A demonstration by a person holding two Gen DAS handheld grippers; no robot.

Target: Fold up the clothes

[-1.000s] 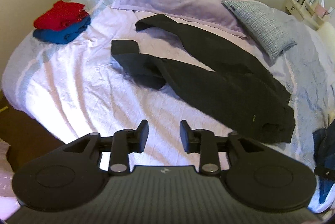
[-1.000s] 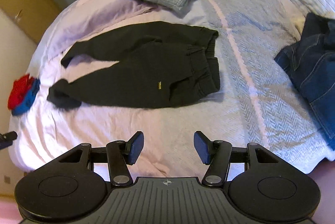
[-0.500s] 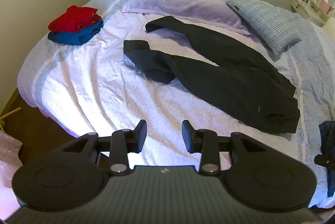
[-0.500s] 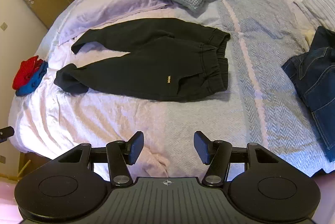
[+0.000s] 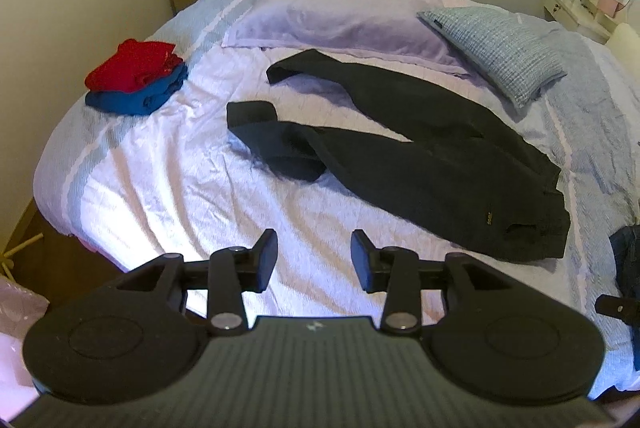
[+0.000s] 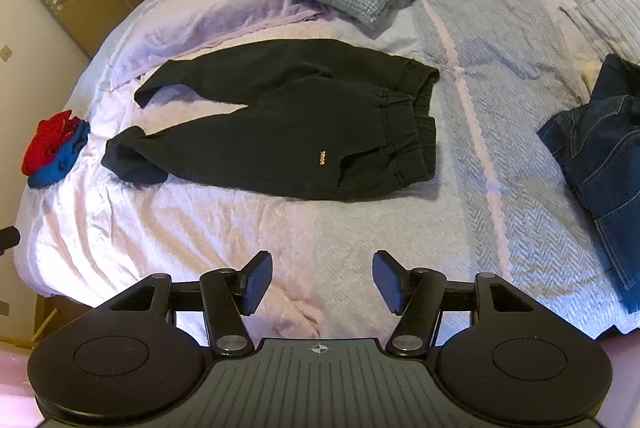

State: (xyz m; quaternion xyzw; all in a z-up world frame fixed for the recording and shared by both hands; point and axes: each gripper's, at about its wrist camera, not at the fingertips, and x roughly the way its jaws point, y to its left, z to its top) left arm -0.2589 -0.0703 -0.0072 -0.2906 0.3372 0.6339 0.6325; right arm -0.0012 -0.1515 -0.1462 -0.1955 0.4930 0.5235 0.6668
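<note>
Both claws, left claw (image 5: 313, 259) and right claw (image 6: 322, 281), hover spread and empty (approach step); next, probably pinch the black sweatpants (image 6: 288, 124) on the bed (image 6: 360, 228).

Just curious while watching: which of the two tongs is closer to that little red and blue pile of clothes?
Left. The left tongs hover open over the bed's near edge, the red and blue pile ahead to their left. The right tongs see it far off at the left.
</note>
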